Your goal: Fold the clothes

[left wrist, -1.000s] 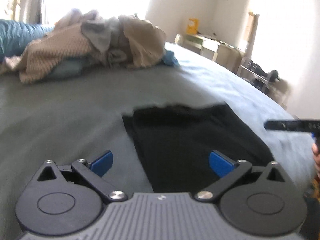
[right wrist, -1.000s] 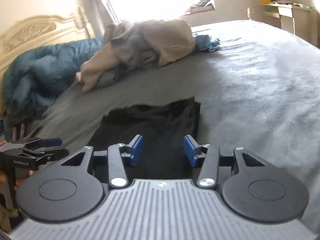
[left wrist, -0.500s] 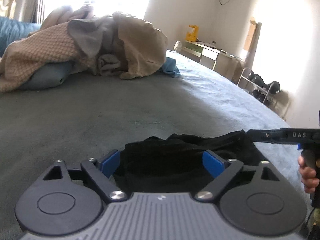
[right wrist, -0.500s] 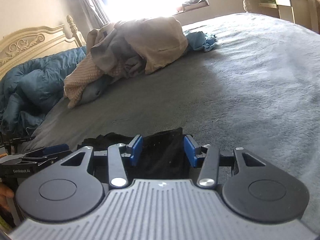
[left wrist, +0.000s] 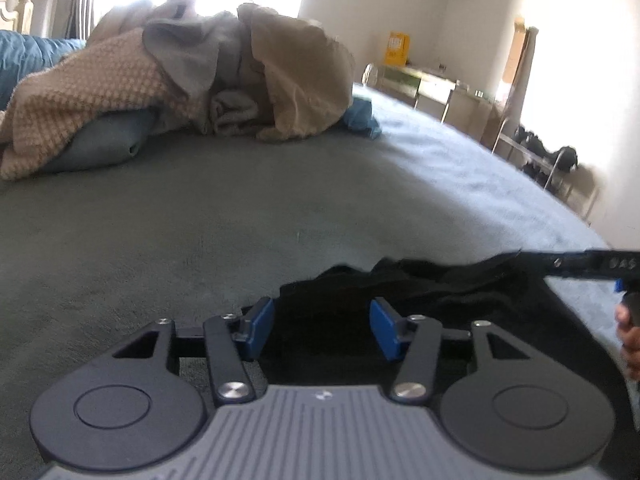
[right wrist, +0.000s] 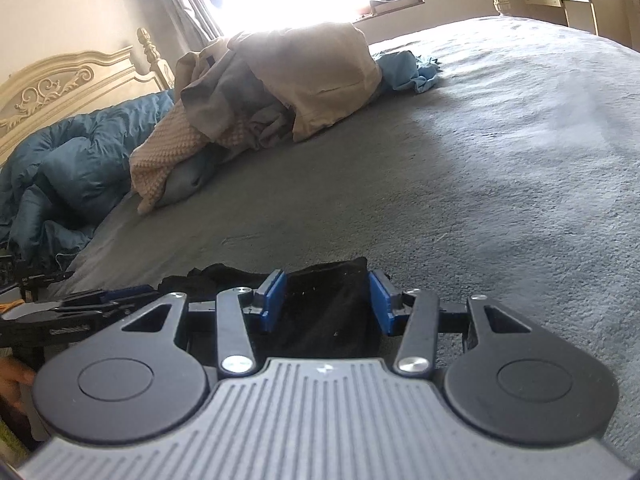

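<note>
A black garment (left wrist: 432, 292) lies on the grey bed cover at the near edge, rumpled along its far edge. My left gripper (left wrist: 322, 326) is open, its blue pads either side of the garment's near left part. My right gripper (right wrist: 326, 300) is open too, with the garment's right corner (right wrist: 328, 304) lying between its pads. The right gripper shows at the right edge of the left wrist view (left wrist: 588, 264). The left gripper shows at the left edge of the right wrist view (right wrist: 80, 308).
A heap of beige, grey and blue clothes (left wrist: 192, 80) lies far back on the bed (left wrist: 200, 208). A blue duvet (right wrist: 60, 176) and cream headboard (right wrist: 60, 88) are on the left. A desk (left wrist: 432, 84) and rack stand along the right wall.
Both grippers have come low and forward to the garment's near edge. The left jaws have narrowed around the cloth. The garment's far edge has bunched up.
</note>
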`<state>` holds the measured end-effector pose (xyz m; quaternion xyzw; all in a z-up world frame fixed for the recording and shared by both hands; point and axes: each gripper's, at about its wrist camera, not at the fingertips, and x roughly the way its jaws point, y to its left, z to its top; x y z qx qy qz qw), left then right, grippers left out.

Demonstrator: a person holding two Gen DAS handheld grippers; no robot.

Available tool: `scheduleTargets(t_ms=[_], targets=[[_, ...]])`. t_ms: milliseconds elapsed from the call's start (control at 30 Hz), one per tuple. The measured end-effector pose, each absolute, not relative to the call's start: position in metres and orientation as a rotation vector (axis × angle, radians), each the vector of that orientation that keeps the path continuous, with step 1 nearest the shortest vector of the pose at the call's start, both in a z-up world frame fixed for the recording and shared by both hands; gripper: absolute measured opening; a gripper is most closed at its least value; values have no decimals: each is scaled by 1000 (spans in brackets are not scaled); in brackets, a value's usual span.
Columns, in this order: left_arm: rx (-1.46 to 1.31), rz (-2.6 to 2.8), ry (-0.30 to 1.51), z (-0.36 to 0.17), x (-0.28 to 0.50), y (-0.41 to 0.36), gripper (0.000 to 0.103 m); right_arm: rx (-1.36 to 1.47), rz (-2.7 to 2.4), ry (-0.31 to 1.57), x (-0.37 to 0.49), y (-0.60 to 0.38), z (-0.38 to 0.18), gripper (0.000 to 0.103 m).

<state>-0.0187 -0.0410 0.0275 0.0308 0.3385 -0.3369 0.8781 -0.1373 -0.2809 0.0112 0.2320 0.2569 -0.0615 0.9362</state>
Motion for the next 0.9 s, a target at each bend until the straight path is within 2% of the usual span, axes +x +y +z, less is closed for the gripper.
scheduleTargets(t_ms=[100,167,300,400,467,500,567,667,900], targets=[[68,-702,705,25,-16,-44,50,476,-123,522,-137,-282,11,45],[65,-692,694,25,-17,-43,40,475,-123,521,-137,-282,10,45],[62,-688,697,25,-19,-42,33,468,-121,516,-138,-282,11,43],[49,-687,692,26,-19,-41,23,460,-121,506,-139,-282,11,39],[37,-688,690,27,-19,-41,12,462,-125,502,-139,-282,10,34],[31,-692,686,27,-19,-40,11,464,-125,502,-139,-283,9,31],[30,-698,683,26,-20,-40,10,468,-125,502,-139,-284,8,14],[22,-697,675,26,-21,-39,7,464,-119,493,-140,-284,7,10],[-58,-682,630,42,-30,-19,6,365,-102,434,-143,-269,23,8]])
